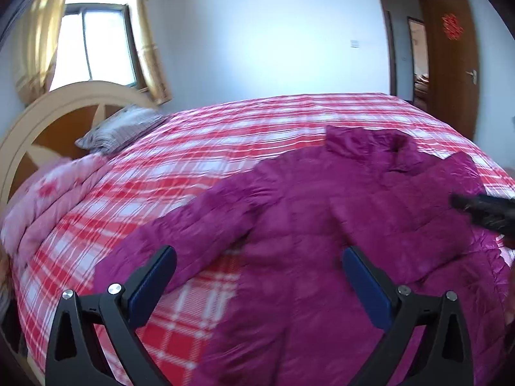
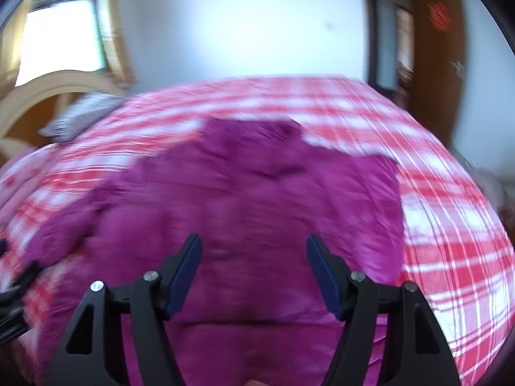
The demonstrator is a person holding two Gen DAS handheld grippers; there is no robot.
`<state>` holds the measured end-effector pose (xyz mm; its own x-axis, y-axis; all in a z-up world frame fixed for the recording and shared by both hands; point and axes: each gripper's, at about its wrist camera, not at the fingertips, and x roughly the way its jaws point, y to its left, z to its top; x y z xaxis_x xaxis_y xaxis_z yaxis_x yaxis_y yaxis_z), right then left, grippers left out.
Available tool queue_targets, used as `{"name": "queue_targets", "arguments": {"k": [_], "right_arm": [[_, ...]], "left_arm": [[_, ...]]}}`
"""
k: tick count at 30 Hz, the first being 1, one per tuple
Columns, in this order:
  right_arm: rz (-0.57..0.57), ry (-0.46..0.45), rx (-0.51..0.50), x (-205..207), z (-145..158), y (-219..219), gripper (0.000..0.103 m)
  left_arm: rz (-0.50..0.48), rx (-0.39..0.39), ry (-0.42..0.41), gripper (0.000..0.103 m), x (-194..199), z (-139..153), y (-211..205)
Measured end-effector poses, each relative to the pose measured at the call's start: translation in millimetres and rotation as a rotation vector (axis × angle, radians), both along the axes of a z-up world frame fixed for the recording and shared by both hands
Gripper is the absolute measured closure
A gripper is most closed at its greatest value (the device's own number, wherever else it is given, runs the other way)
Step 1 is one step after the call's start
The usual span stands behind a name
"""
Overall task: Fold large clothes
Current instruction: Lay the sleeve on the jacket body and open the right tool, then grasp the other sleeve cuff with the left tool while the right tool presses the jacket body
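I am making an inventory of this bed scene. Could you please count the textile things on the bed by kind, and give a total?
Magenta padded jacket: 1
Red and white plaid bed cover: 1
Grey striped pillow: 1
Pink flowered quilt: 1
Total: 4

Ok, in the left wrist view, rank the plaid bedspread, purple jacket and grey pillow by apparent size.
1. Plaid bedspread.
2. Purple jacket, though it lies nearer the camera, which inflates it.
3. Grey pillow, clearly smallest.

Jacket (image 2: 257, 199) motion-blurred — hem cut off at bottom edge.
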<state>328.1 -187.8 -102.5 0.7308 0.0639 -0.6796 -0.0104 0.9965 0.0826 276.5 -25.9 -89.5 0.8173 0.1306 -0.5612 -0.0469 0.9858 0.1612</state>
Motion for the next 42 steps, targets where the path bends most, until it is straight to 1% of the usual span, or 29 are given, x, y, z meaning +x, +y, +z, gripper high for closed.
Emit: {"name": "queue_targets", "arguments": {"k": [1,3,4,5,7,9,11,12,13,15,17,18,19,21,24,26,28,29,34,37,38,39,41,42], "right_arm": [[-0.016,0.034,-0.004,9.1,-12.5,-4.0,0.032],[-0.004,0.098,-0.02,21.1,-32.7,0.0,0.032],[0.015,0.12,-0.028,24.6,-41.6,5.3,0.032],[0.029,0.129,-0.048,26.1,-49.0,12.0,0.032],[0.032,0.125,-0.065,25.5,-54.7,19.9,0.032],[0.04,0.141,-0.085,28.4,-60.1,27.0,0.032],[0.054,0.151,-0.08,32.6,-62.2,24.8,0.032],[0.061,0.154,-0.069,32.8,-62.5,20.2,0.033],[0.058,0.137,-0.044,30.9,-54.9,12.7,0.035],[0.034,0.074,-0.005,25.1,-38.0,-5.6,0.035],[-0.018,0.009,0.017,29.2,-19.5,-27.9,0.035],[-0.047,-0.003,0.016,35.1,-14.8,-37.7,0.037],[-0.066,-0.001,0.013,40.3,-13.4,-43.7,0.04],[-0.118,0.025,0.004,58.9,-17.1,-62.3,0.048],[-0.178,0.067,-0.012,81.1,-32.8,-83.7,0.05],[-0.174,0.122,-0.015,90.2,-48.2,-92.9,0.051],[-0.161,0.155,-0.017,94.1,-59.4,-97.7,0.051],[-0.158,0.16,-0.019,96.8,-64.1,-98.1,0.051],[-0.149,0.168,-0.067,96.4,-66.7,-93.1,0.05],[-0.197,0.181,-0.049,83.3,-51.2,-85.3,0.048],[-0.181,0.151,-0.018,71.6,-38.2,-75.7,0.045],[-0.154,0.122,0.007,62.0,-28.7,-65.4,0.039],[-0.067,0.086,0.058,40.4,-15.5,-35.5,0.031],[-0.038,0.089,0.052,34.7,-15.8,-21.9,0.031]], "left_arm": [[-0.012,0.004,0.006,0.001,6.2,-2.6,-8.6],[-0.026,0.024,0.008,0.001,18.0,-9.1,-23.4],[-0.025,0.053,0.007,0.001,26.5,-15.7,-32.0],[-0.021,0.075,0.009,0.001,32.3,-21.4,-37.9],[-0.027,0.122,0.038,0.001,47.4,-38.0,-47.9],[-0.019,0.169,0.061,0.001,57.3,-52.9,-53.0],[-0.016,0.19,0.097,0.001,66.0,-66.6,-53.3],[-0.012,0.18,0.109,0.001,68.8,-70.6,-51.0],[-0.011,0.171,0.116,0.001,70.1,-72.6,-48.8],[-0.013,0.166,0.132,0.001,72.8,-75.8,-47.8],[-0.015,0.166,0.138,0.001,73.5,-78.0,-48.9],[-0.015,0.162,0.144,0.001,74.6,-79.5,-48.7],[-0.016,0.154,0.151,0.001,75.6,-80.8,-48.0],[-0.017,0.13,0.166,0.001,78.0,-82.3,-45.3],[-0.02,0.109,0.177,0.001,79.4,-84.6,-43.9],[-0.02,0.106,0.175,0.001,79.2,-84.9,-44.6],[-0.019,0.111,0.17,0.001,78.5,-85.3,-45.5],[-0.018,0.113,0.168,0.001,78.3,-85.6,-46.0],[-0.017,0.114,0.166,0.001,78.0,-86.9,-46.7],[-0.018,0.093,0.164,0.001,78.2,-86.4,-43.4],[-0.018,0.085,0.165,0.001,77.9,-86.0,-41.7],[-0.019,0.077,0.167,0.001,78.1,-86.0,-40.7],[-0.02,0.067,0.17,0.001,78.4,-85.6,-38.9],[-0.02,0.063,0.171,0.001,78.6,-85.5,-38.5]]}}
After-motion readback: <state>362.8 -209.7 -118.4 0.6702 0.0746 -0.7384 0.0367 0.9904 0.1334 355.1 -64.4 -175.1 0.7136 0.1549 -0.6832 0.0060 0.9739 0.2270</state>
